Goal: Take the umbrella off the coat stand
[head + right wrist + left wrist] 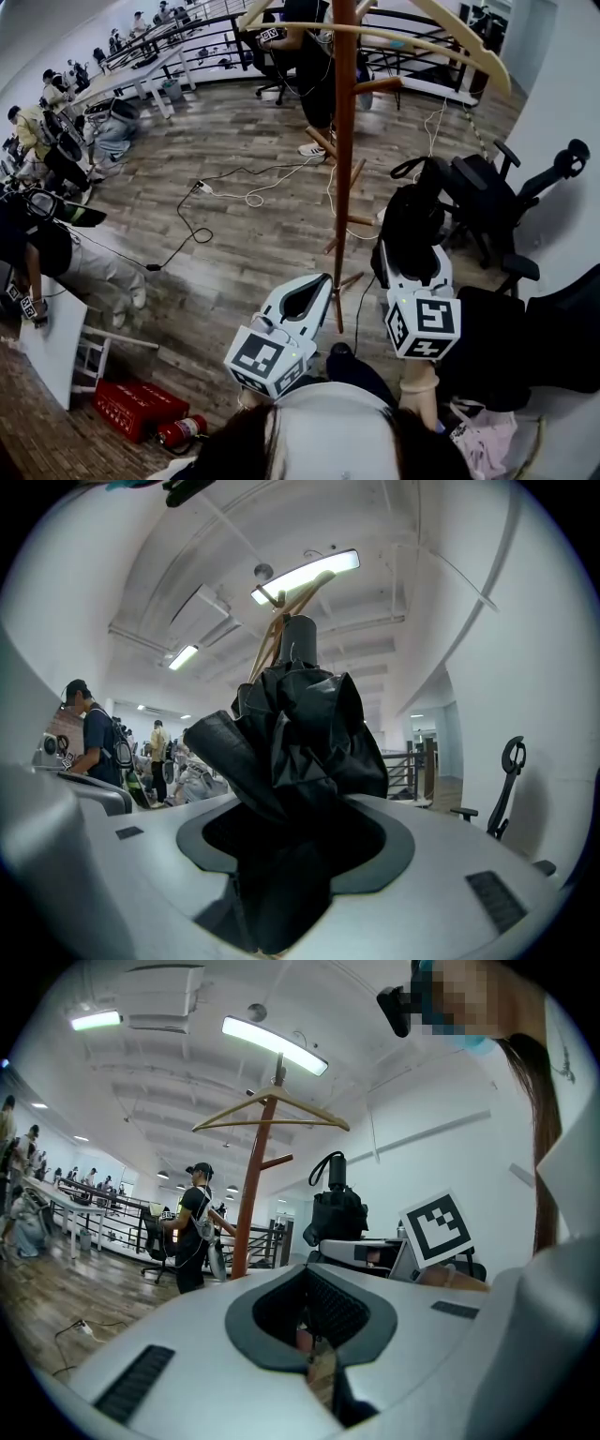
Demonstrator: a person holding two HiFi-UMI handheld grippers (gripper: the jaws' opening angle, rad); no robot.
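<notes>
Head view: The wooden coat stand (344, 141) rose through the centre of the frame, its hanger arms spreading across the top. The folded black umbrella (410, 216) sat just right of the pole, at mid-frame, gripped low on its bundle by the right tongs (413, 251). Its strap loop showed at the upper end, hooked on no peg that could be seen. 1 short peg pointed toward the fabric; contact there could not be confirmed. The left tongs (327, 280) lay at lower centre, tips met, carrying nothing. They were judged to be kept beside the pole as a spare, since 1 grip sufficed for the load. Cables trailed over the wooden floor (234, 244).

Left gripper view: The left tongs were clenched on nothing, only a thin slit between their pads. Right of centre the umbrella stood upright, apart from the pole, with open wall showing between the 2. A person (192, 1227) stood beyond the stand at centre left.

Right gripper view: Black crumpled fabric filled the cavity at lower centre, the right tongs grasping the umbrella around its thick folded canopy, hence their wide set. The stand's top showed behind it, upper centre. The removal was judged largely done, with the umbrella to be carried clear.
</notes>
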